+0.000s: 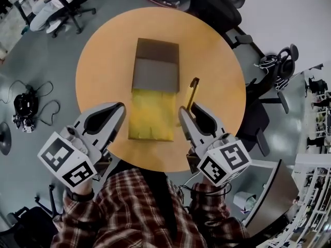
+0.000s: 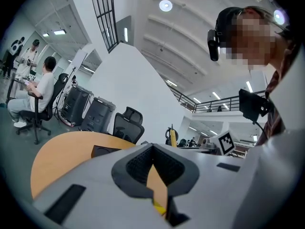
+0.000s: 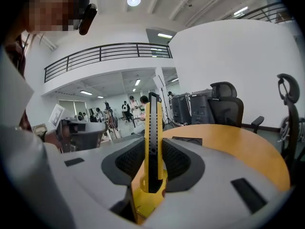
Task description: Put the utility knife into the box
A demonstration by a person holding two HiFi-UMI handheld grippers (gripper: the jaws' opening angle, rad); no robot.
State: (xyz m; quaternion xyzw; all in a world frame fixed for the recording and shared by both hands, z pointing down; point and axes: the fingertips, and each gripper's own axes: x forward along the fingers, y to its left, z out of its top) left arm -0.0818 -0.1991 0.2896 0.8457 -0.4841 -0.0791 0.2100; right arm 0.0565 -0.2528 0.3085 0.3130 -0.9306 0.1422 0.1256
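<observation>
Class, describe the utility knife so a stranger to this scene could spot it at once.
Start at the round wooden table with the brown-and-yellow box on it. Right of the box, the right tongs grip the utility knife: a slim yellow bar with a black central strip, the only thing held.

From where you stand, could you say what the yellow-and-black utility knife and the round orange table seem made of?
The yellow-and-black utility knife: probably moulded plastic, with a smooth yellow shell and a black ribbed slider. The round orange table: likely wood-look laminate, matte and uniform in colour.
</observation>
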